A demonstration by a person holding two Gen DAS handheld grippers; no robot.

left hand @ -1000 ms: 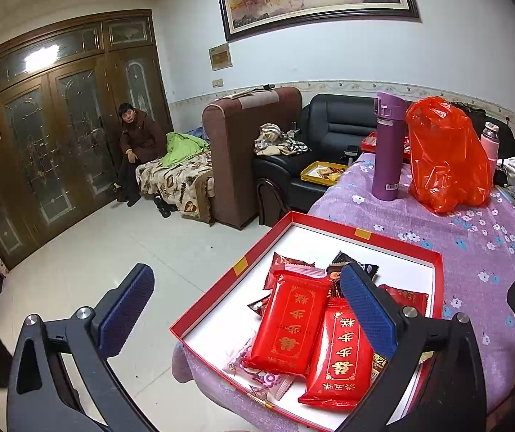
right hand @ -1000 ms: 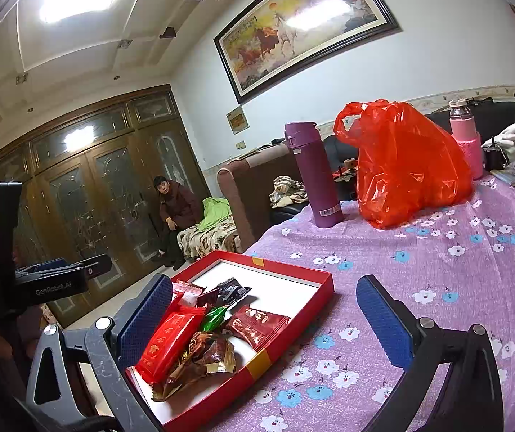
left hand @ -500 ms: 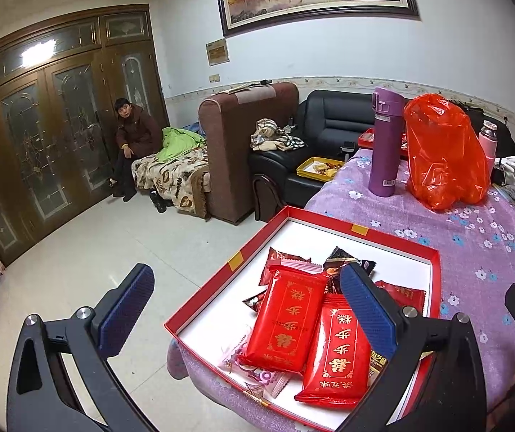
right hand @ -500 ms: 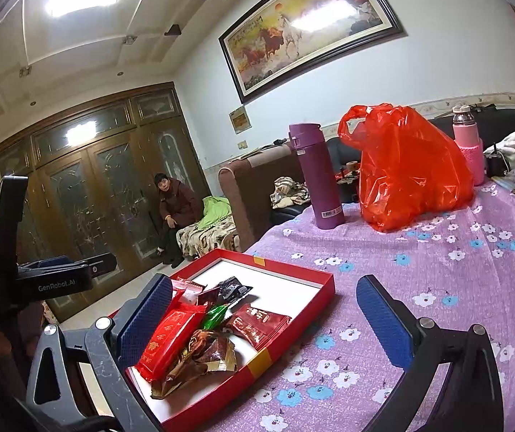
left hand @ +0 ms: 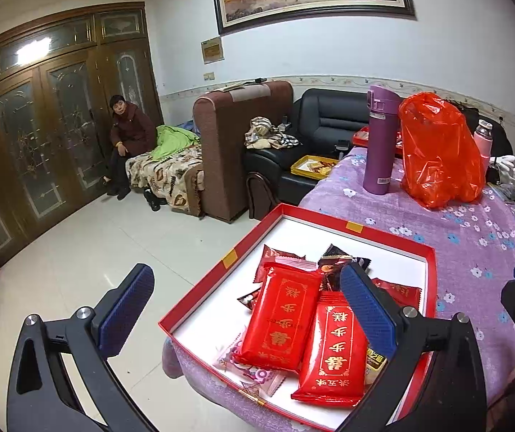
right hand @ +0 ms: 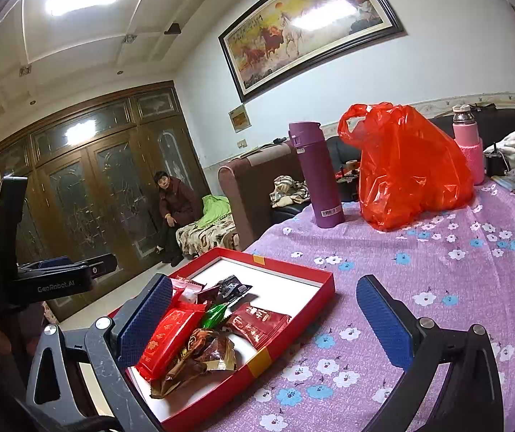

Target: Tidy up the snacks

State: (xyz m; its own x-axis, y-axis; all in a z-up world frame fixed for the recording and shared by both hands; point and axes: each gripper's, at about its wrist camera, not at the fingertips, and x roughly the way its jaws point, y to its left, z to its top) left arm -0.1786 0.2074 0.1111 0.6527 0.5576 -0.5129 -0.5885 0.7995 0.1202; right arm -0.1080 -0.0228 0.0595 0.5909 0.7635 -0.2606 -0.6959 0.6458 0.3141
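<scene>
A shallow red box with a white floor (left hand: pixel 394 234) sits at the table's near corner and also shows in the right wrist view (right hand: pixel 295 314). In it lie two big red packets (left hand: pixel 282 320), a dark red packet (right hand: pixel 259 322), a brown wrapper (right hand: pixel 200 354) and several small snacks. My left gripper (left hand: pixel 246 309) is open and empty, hovering over the box's near edge. My right gripper (right hand: pixel 264 318) is open and empty, just right of the box above the cloth.
A purple flowered cloth (right hand: pixel 437 270) covers the table. At its far side stand a purple flask (left hand: pixel 380 144), a red plastic bag (left hand: pixel 437 151) and a pink bottle (right hand: pixel 468 151). Sofas (left hand: pixel 243 144) and a seated person (left hand: pixel 128 136) lie beyond.
Both views drifted slightly: the left gripper's view tilted down a little and shifted, the right one rose a touch. Both grippers stay open and empty; the snacks have not moved.
</scene>
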